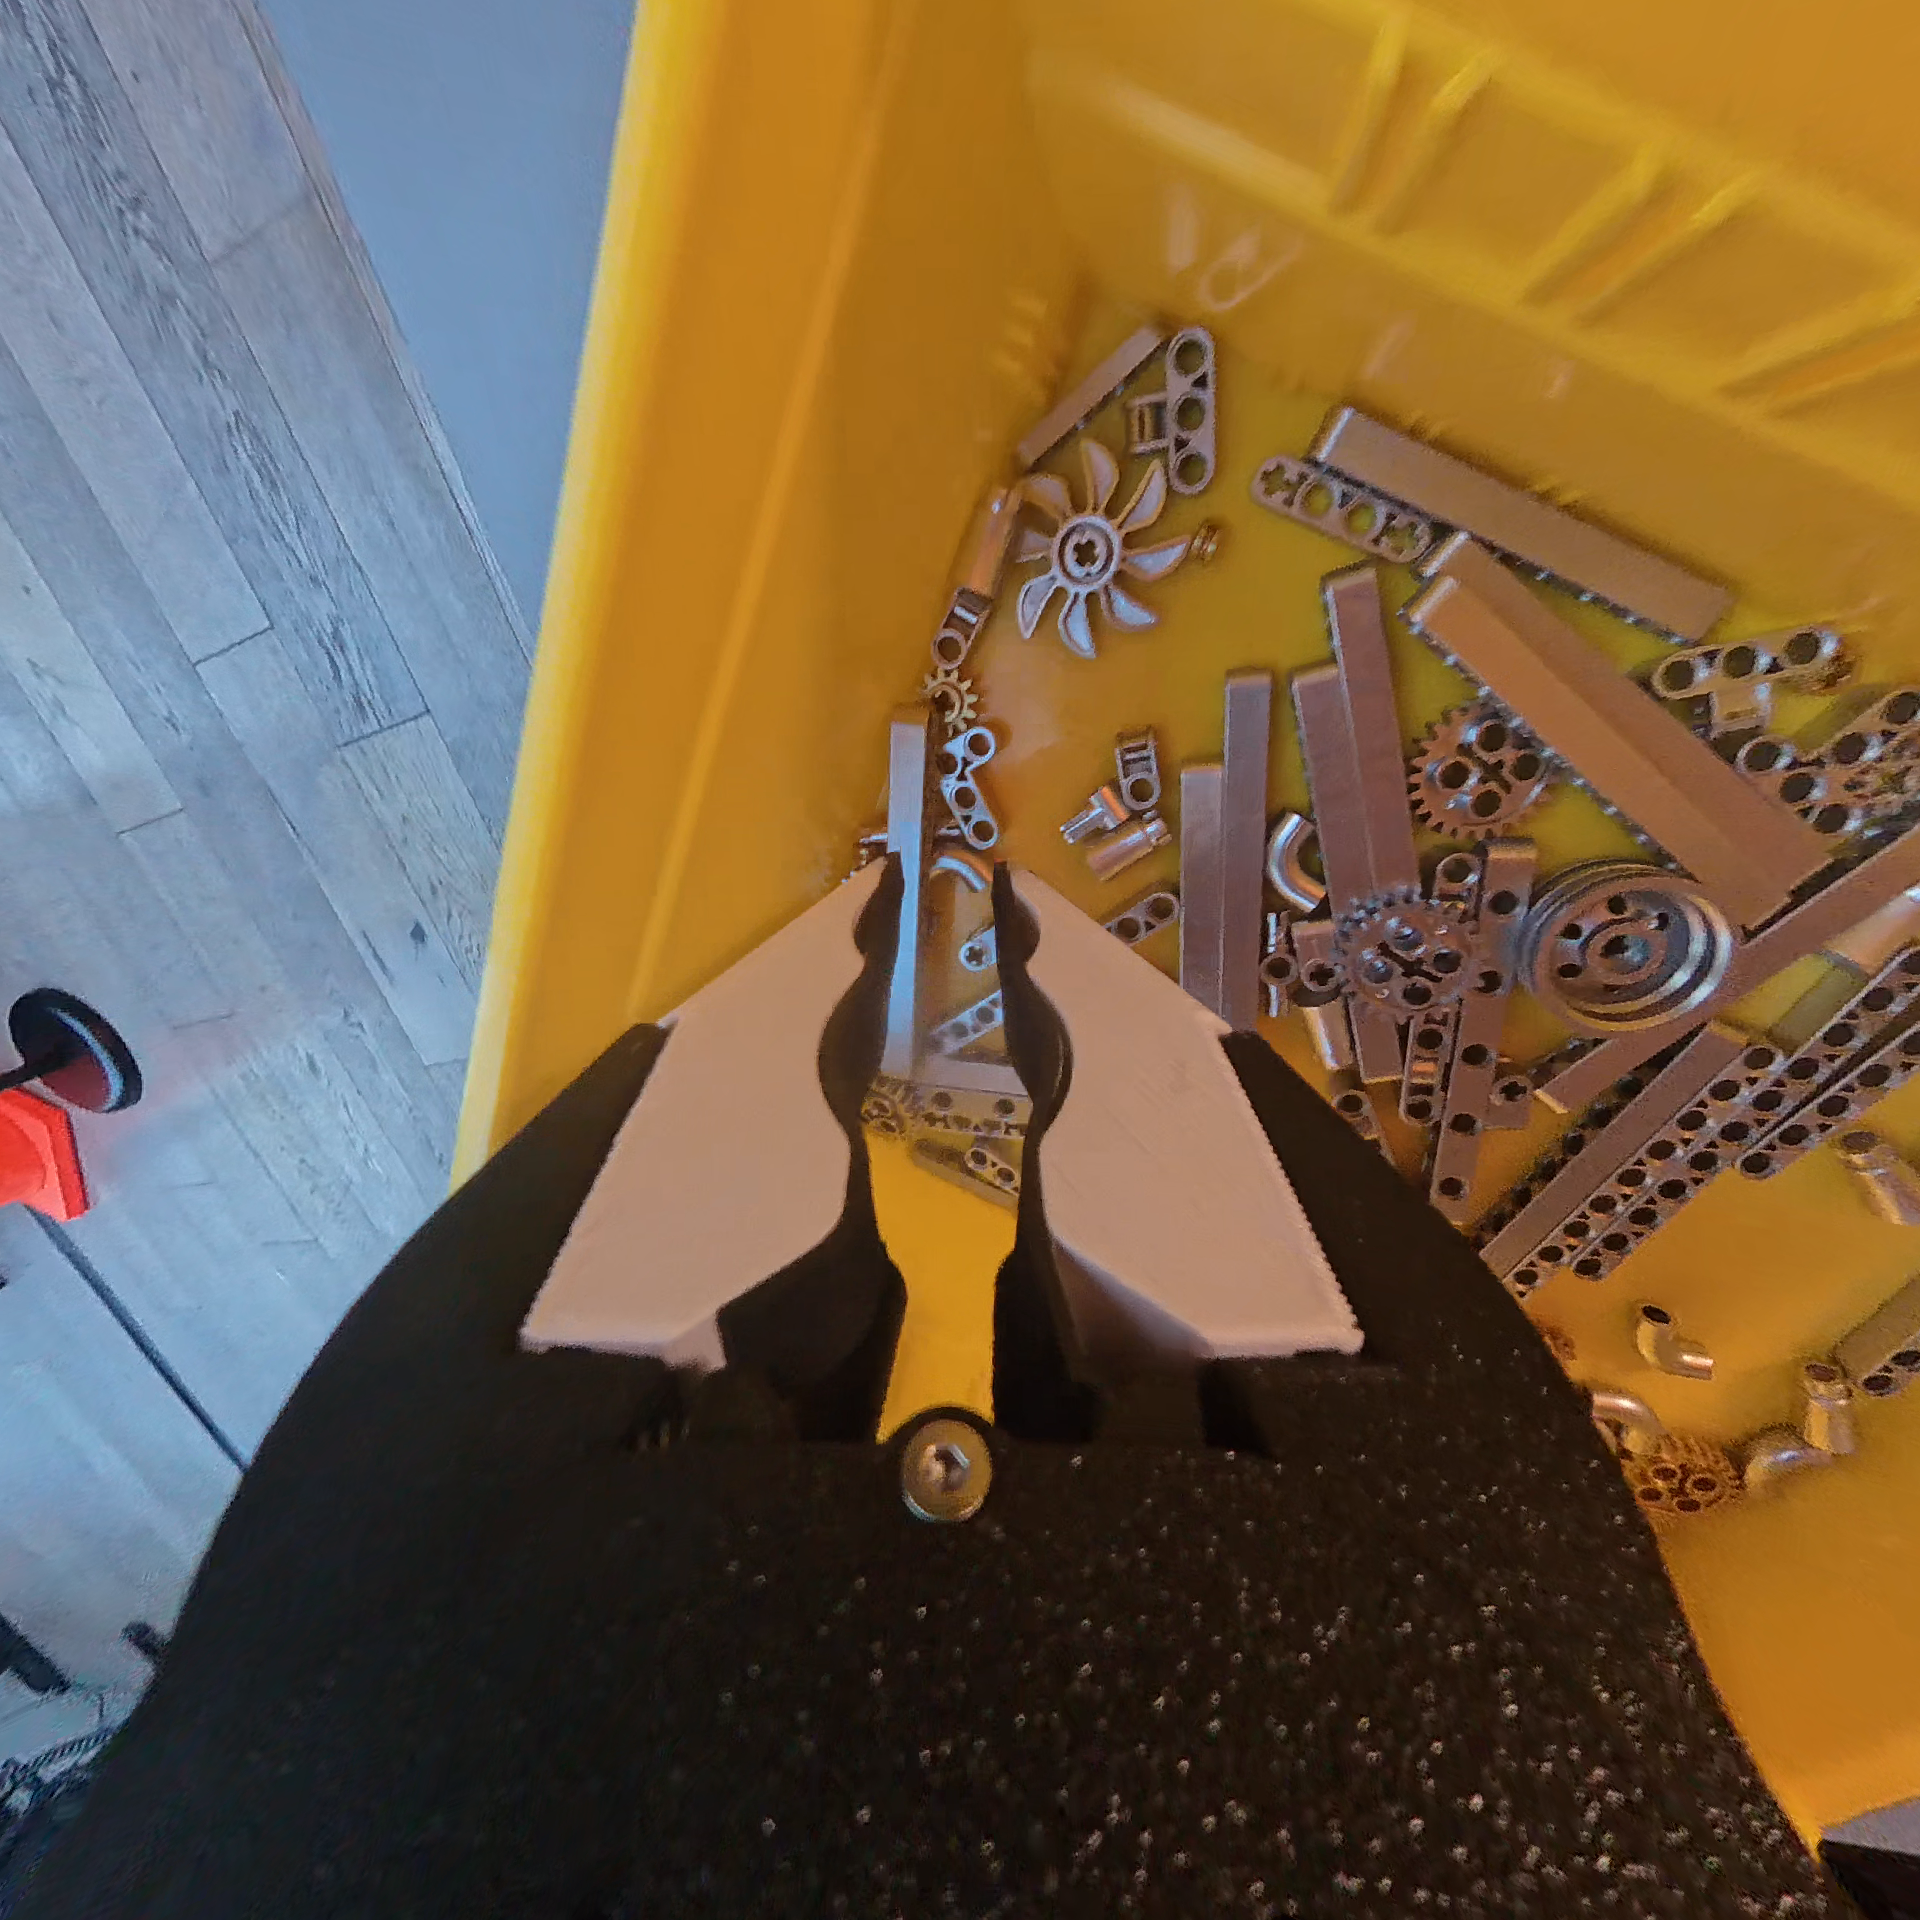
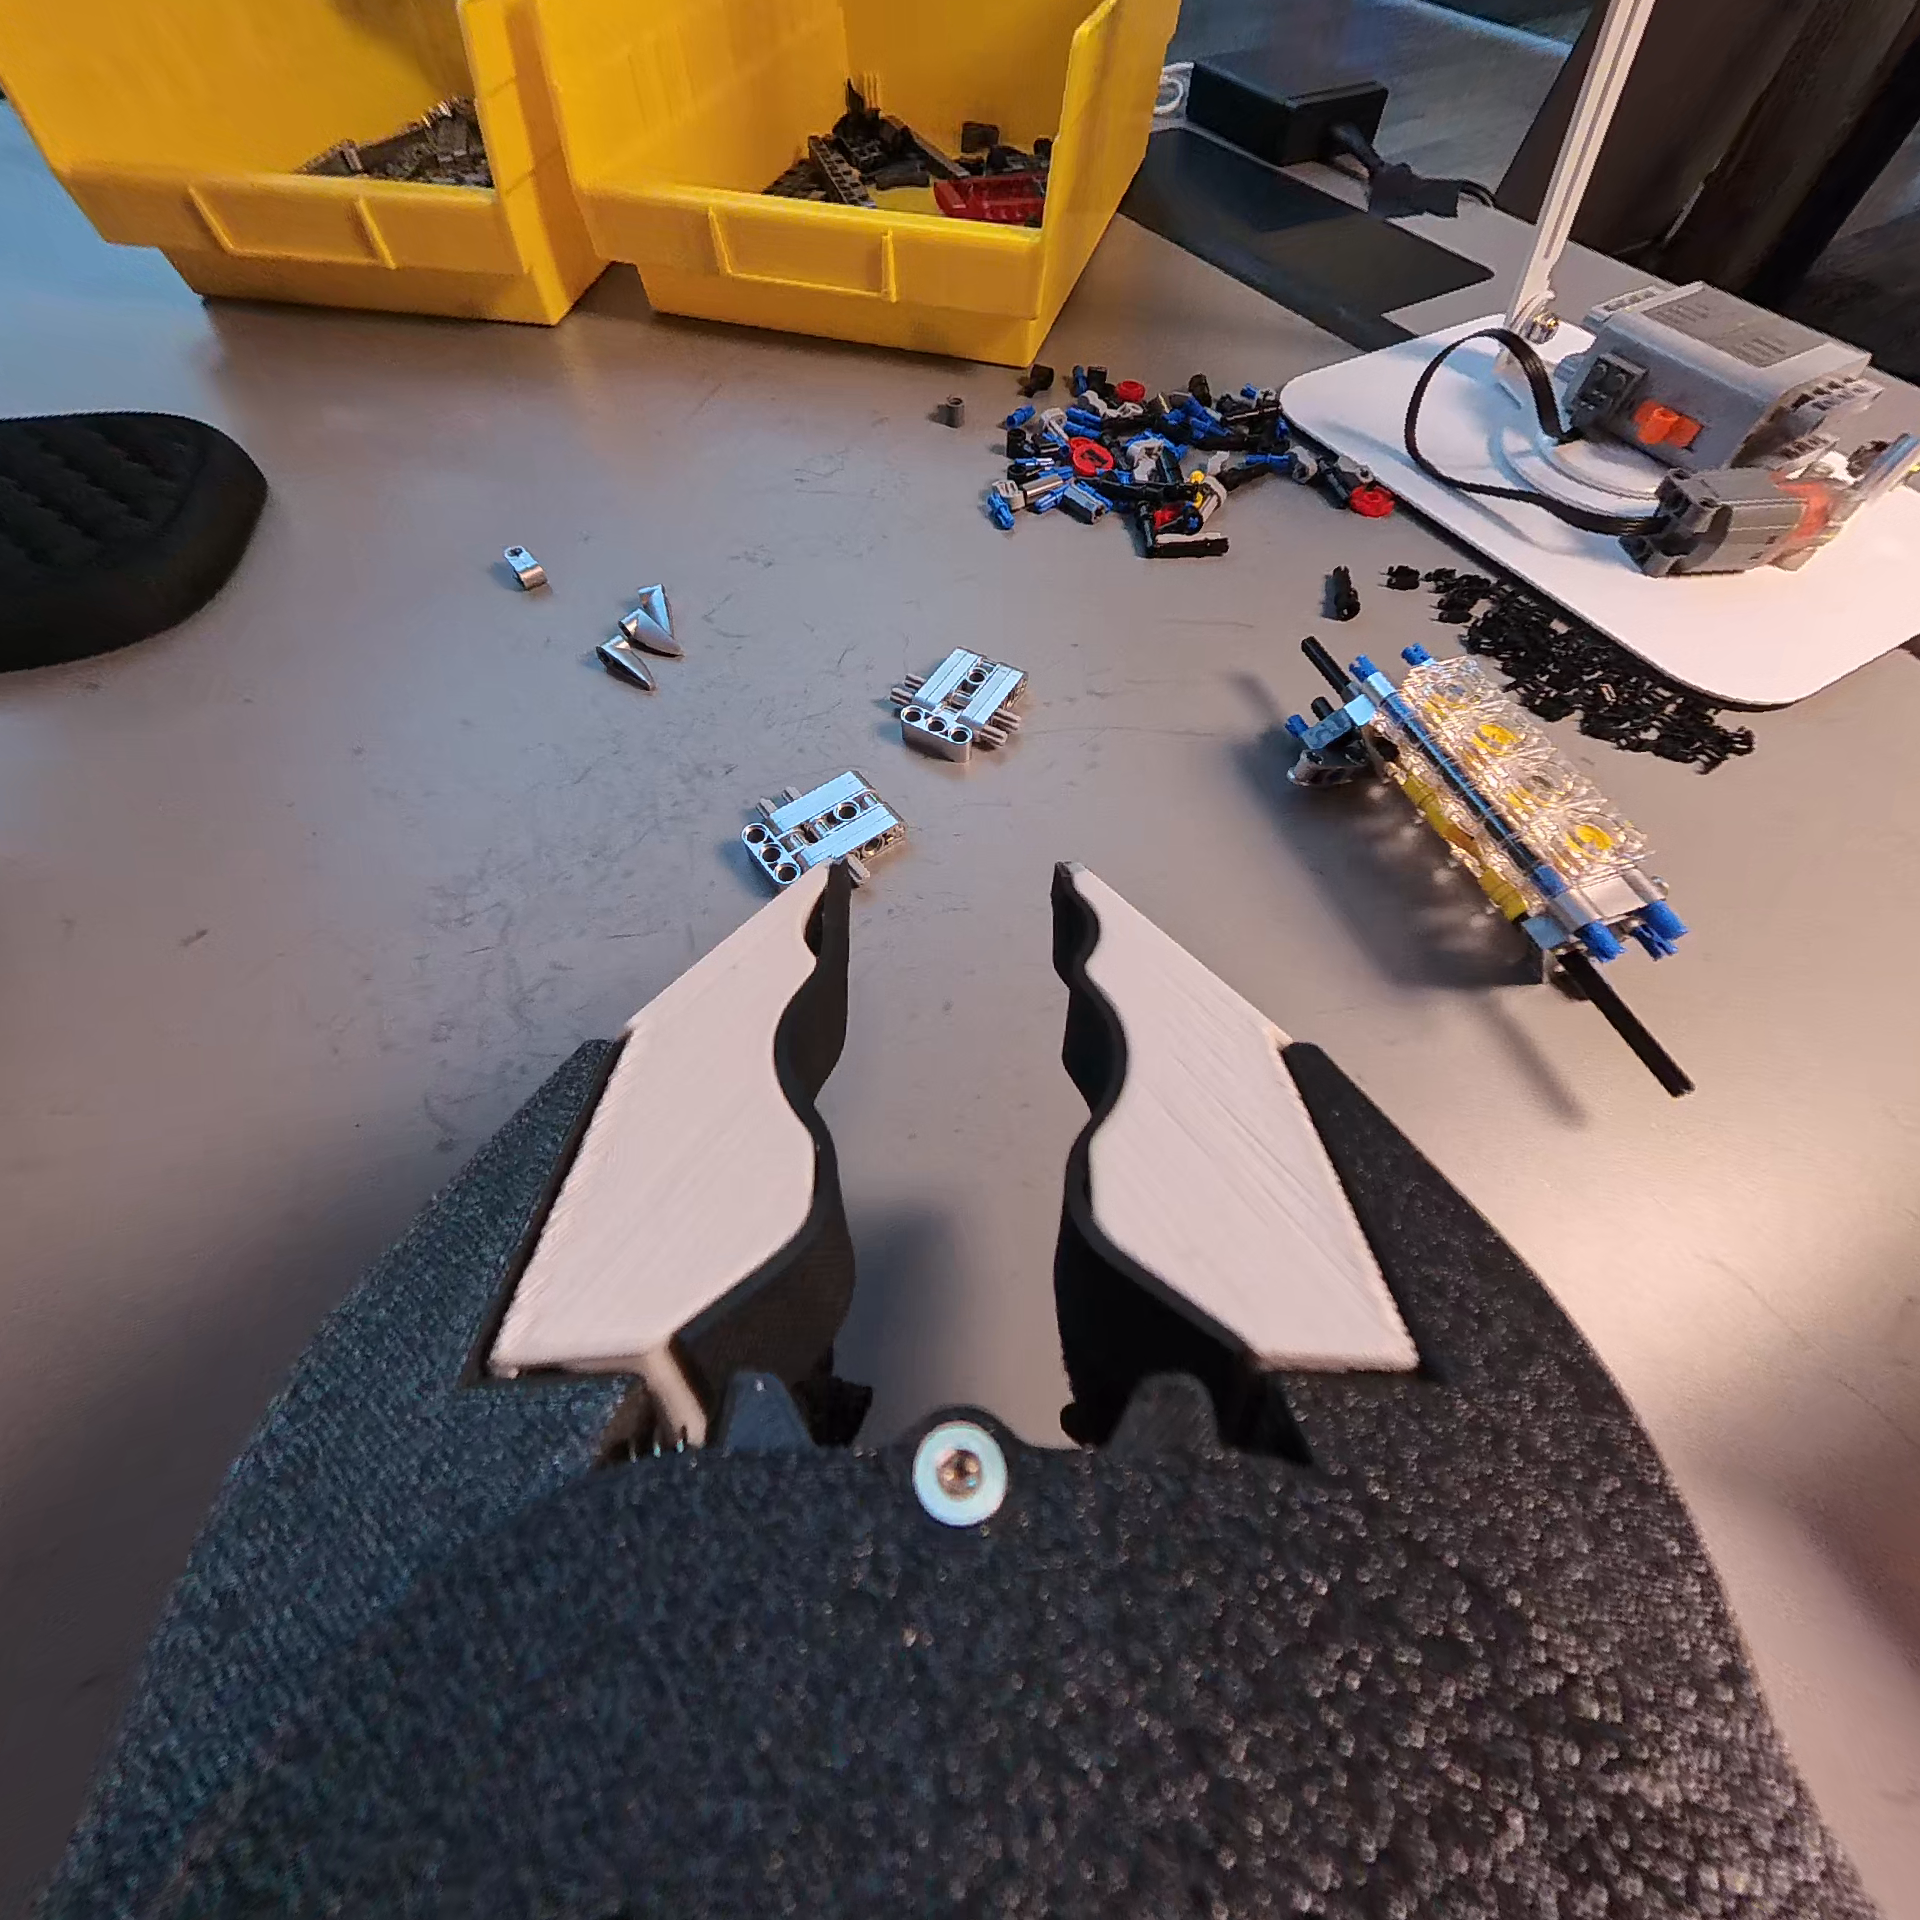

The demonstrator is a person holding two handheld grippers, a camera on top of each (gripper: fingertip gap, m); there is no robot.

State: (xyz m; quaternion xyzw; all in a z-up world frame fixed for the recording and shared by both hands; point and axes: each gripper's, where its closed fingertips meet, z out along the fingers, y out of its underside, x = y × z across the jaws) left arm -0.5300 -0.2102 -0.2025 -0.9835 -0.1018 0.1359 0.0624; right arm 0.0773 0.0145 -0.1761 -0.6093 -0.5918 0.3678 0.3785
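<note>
The left tongs (image 1: pixel 940 883) reach down into a yellow bin (image 1: pixel 790 416), narrowed to a slim gap around an upright grey beam (image 1: pixel 906 831) that stands between the tips; whether the pads actually press it I cannot tell. The right tongs (image 2: pixel 951 883) hover wide and empty over the grey worktop (image 2: pixel 364 987). Well right of them lies a clear-and-yellow engine block assembly (image 2: pixel 1496 810); just beyond their left tip sits a grey pin-connector frame (image 2: pixel 826 826), with a second frame (image 2: pixel 961 701) farther ahead. Beyond the left tongs lies a grey fan blade (image 1: pixel 1086 556). The beam looks light, stiff and smooth, best held across its flat sides near mid-length.
</note>
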